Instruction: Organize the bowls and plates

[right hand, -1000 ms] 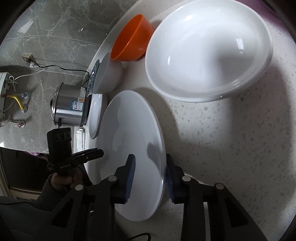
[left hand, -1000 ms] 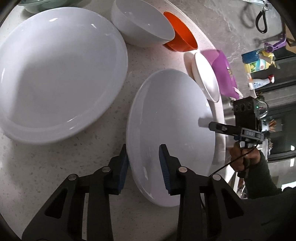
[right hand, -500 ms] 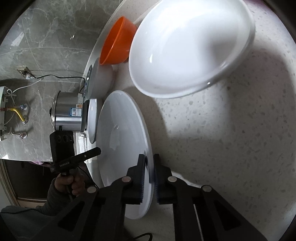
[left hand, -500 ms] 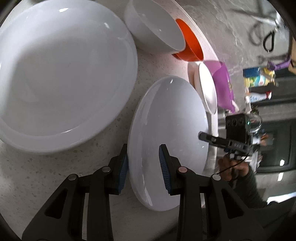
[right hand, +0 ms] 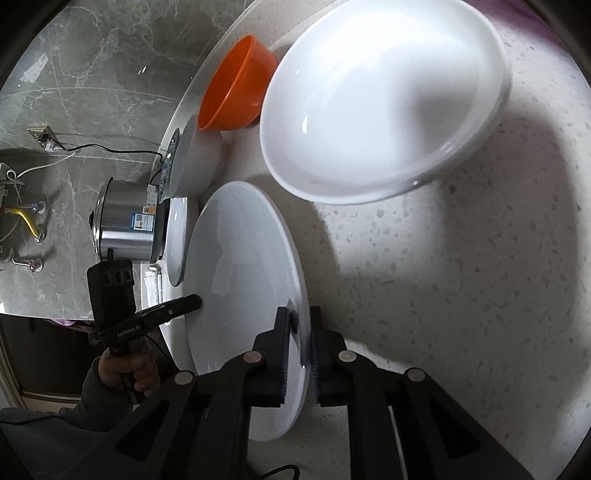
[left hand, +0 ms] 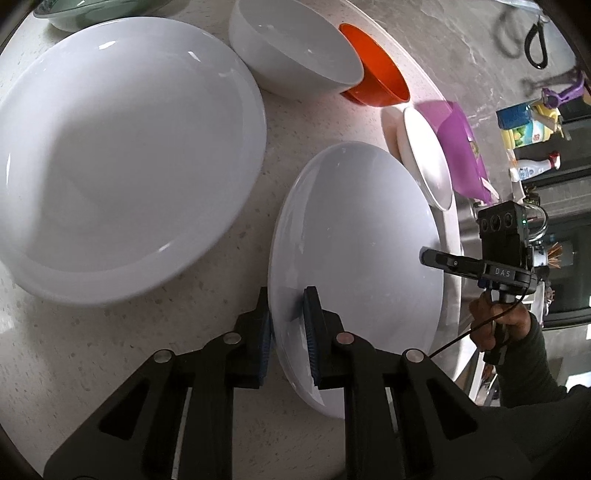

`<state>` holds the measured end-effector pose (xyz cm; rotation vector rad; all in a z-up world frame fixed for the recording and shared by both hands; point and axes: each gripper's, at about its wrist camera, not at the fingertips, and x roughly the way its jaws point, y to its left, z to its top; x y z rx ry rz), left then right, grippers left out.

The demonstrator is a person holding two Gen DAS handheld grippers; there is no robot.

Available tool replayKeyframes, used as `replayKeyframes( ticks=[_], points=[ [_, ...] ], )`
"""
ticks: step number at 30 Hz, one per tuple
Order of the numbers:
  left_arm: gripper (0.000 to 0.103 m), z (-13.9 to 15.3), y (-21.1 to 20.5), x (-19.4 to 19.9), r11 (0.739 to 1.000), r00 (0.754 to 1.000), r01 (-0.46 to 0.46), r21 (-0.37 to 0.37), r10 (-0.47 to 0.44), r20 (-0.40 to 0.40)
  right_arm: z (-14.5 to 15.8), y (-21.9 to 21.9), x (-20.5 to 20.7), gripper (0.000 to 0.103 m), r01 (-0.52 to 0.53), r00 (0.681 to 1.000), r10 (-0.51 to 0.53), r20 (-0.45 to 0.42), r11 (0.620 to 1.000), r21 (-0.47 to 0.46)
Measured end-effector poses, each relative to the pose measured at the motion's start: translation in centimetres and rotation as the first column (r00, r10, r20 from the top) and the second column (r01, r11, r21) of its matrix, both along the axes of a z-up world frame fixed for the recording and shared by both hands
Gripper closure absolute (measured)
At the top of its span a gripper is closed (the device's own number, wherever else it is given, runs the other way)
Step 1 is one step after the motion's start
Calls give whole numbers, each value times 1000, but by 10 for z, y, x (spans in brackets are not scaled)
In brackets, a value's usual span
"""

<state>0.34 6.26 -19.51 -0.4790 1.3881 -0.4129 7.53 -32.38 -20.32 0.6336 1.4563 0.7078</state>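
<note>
Left jaws: the left gripper point(left hand: 287, 330) is closing on the near rim of the flat white plate point(left hand: 362, 258), one blue pad under the edge and one on top, both pressing it.
Right jaws: the right gripper point(right hand: 297, 354) is clenched on the opposite rim of the same plate point(right hand: 243, 280), a pad on either face.
Plate: held at both ends, over the speckled countertop point(right hand: 461, 277), just beside the big dish.
Big dish: a large deep white plate point(left hand: 110, 147) sits on the counter, filling the left of the left wrist view.
Bowls: a white bowl point(left hand: 295, 55) stands behind the dish, with an orange bowl point(left hand: 376, 83) touching its far side; a small white dish point(left hand: 424, 162) lies past the held plate's far edge, and a greenish dish point(left hand: 92, 11) peeks in at the top.
Surface: pale stone flecked with grey, curved at its edge, shadowed under the plates.
Room: grey marble-look tiles point(right hand: 92, 74); a steel cooker pot point(right hand: 125, 225) on the floor side with a cord running to a wall socket; a purple tub point(left hand: 458, 147) and bottles point(left hand: 532, 129) beyond the counter.
Person: a hand point(right hand: 125, 369) in a dark sleeve grips each handle.
</note>
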Motion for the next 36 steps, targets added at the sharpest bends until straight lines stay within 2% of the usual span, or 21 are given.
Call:
replayKeyframes(
  ticks=[8, 15, 21, 27, 36],
  points=[
    [87, 2, -7, -9, 1000, 1000, 8, -4, -8, 18, 24, 9, -4, 91, -23, 998, 26, 57, 999, -43],
    [88, 28, 3, -35, 1000, 999, -16, -9, 16, 38, 49, 20, -21, 91, -30, 996, 34, 84, 998, -46],
    [88, 48, 19, -60, 999, 998, -43, 7, 42, 47, 64, 46, -41, 91, -48, 994, 51, 95, 998, -26],
    [87, 50, 45, -83, 998, 997, -60, 24, 59, 43, 62, 77, -66, 91, -67, 994, 67, 85, 998, -4],
    [86, 20, 69, -98, 998, 999, -53, 37, 53, 6, 39, 111, -94, 91, -66, 997, 67, 38, 998, -20]
  ],
)
